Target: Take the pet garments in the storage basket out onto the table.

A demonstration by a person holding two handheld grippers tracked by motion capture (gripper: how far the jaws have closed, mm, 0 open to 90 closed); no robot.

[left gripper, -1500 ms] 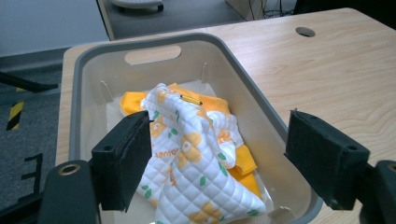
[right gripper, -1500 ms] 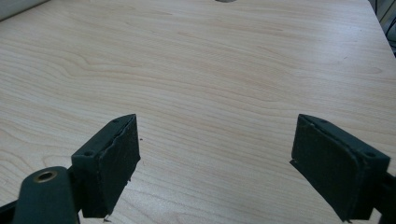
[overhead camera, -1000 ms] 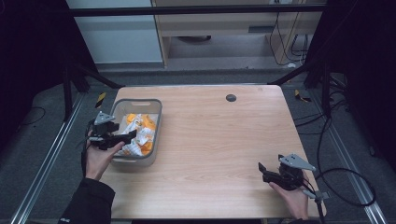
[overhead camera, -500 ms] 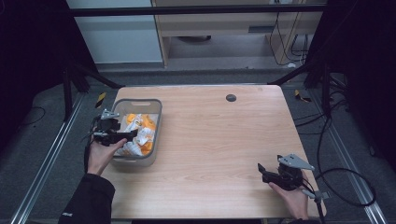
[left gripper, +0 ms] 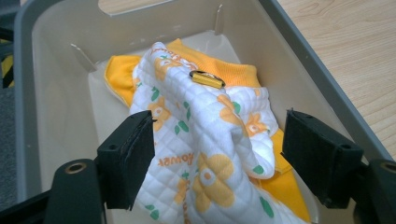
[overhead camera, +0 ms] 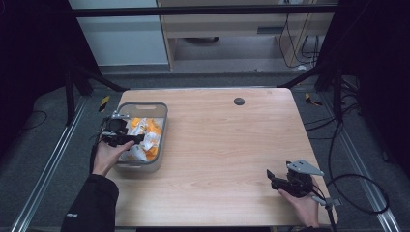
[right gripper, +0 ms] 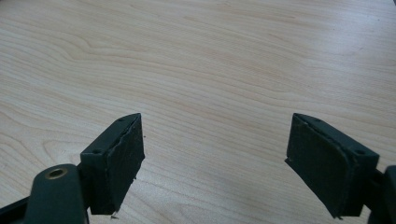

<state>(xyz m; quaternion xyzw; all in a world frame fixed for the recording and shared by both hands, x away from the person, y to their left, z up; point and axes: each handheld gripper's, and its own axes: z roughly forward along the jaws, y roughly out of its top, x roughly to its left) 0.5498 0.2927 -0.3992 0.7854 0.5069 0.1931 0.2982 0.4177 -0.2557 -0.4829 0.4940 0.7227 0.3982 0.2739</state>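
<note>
Two wide-open grippers: left gripper (left gripper: 217, 154) straddles soft, light quilted baby garment (left gripper: 205, 140); pinch its raised centre fold. Right gripper (right gripper: 215, 163) idle, lower right.

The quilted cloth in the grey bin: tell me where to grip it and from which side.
Grip the raised fold of the quilted cloth that humps up between the open jaws of the left gripper, coming from above. That ridge stands clear of the grey bin walls. I would stay below the gold clip near its top.
</note>
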